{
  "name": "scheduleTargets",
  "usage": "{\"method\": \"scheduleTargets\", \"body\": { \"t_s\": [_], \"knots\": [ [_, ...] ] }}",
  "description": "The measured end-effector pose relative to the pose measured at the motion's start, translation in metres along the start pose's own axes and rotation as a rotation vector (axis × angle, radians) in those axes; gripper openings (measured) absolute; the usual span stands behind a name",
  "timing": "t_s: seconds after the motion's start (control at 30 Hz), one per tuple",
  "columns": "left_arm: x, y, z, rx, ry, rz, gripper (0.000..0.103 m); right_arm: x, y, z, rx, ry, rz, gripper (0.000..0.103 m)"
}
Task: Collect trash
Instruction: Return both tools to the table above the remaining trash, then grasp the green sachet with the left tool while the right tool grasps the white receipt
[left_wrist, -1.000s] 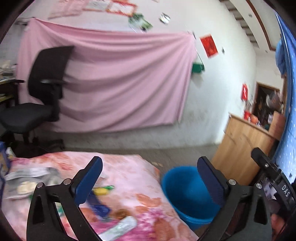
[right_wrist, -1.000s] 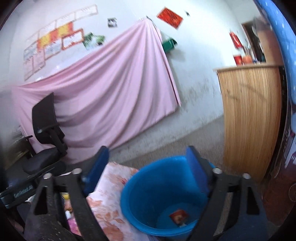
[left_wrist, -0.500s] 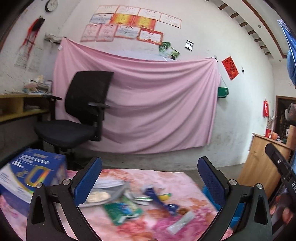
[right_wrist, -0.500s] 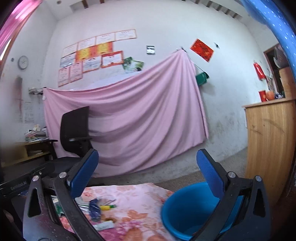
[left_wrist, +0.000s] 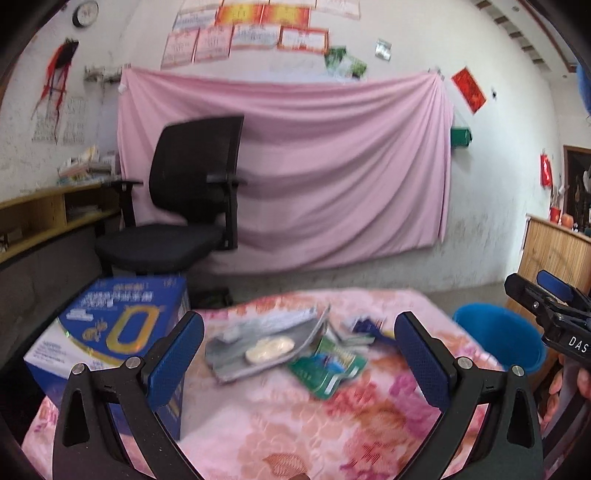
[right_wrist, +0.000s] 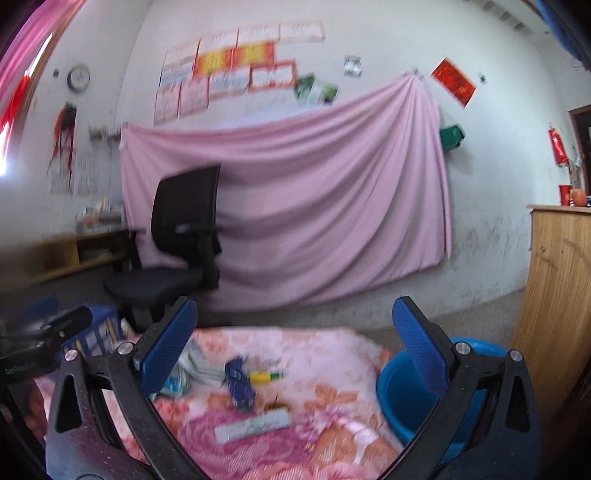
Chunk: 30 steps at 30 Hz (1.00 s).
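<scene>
My left gripper (left_wrist: 299, 343) hangs level over the floral pink surface (left_wrist: 295, 424), blue ribbed pads spread wide and holding nothing. My right gripper (right_wrist: 293, 341) sits the same way, wide and bare. Just ahead lies the trash: a flat silver foil pouch (left_wrist: 258, 347), a crumpled green wrapper (left_wrist: 325, 369), a dark blue wrapper (right_wrist: 238, 382) and a grey strip (right_wrist: 253, 426). A glossy blue carton (left_wrist: 110, 332) stands at the left. The round blue plastic bucket (right_wrist: 399, 391) sits just off the surface's right edge; I cannot see its contents.
</scene>
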<state>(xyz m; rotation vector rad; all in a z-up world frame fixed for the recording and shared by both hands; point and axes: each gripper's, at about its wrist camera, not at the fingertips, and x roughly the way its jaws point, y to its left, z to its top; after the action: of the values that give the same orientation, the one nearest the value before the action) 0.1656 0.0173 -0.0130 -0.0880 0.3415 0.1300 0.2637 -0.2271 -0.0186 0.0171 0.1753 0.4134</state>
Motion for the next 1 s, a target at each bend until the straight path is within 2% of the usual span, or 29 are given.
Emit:
{"method": "scheduleTargets", "body": {
  "t_s": [0.2,0.33,0.4,0.43,0.53,0.6,0.67,0.77,0.87,1.0],
  "knots": [
    [0.030,0.007,-0.008,-0.053,0.166,-0.020,0.101,0.028,0.000,-0.015,-0.005,0.171,0.022,0.103],
    [0.051,0.005,-0.014,-0.052,0.268,-0.021,0.101,0.051,-0.003,-0.028,0.020,0.333,0.051,0.103],
    [0.061,0.003,-0.017,-0.044,0.318,-0.041,0.100,0.060,-0.006,-0.035,0.038,0.391,0.061,0.103],
    [0.067,0.001,-0.019,-0.039,0.351,-0.077,0.099,0.065,-0.008,-0.038,0.048,0.429,0.065,0.103],
    [0.079,-0.004,-0.024,-0.029,0.410,-0.135,0.088,0.076,-0.011,-0.047,0.065,0.521,0.086,0.103],
    [0.086,-0.007,-0.028,-0.018,0.443,-0.152,0.082,0.084,-0.012,-0.053,0.080,0.579,0.112,0.103],
    [0.094,-0.010,-0.030,-0.007,0.476,-0.164,0.070,0.092,-0.012,-0.060,0.090,0.632,0.146,0.103],
    [0.106,-0.013,-0.034,0.003,0.526,-0.163,0.059,0.103,-0.009,-0.069,0.099,0.712,0.196,0.103],
    [0.113,-0.012,-0.037,0.009,0.562,-0.147,0.055,0.111,-0.003,-0.077,0.091,0.772,0.238,0.101],
    [0.117,-0.014,-0.035,0.019,0.568,-0.129,0.052,0.113,0.005,-0.080,0.056,0.793,0.242,0.093]
  ]
}}
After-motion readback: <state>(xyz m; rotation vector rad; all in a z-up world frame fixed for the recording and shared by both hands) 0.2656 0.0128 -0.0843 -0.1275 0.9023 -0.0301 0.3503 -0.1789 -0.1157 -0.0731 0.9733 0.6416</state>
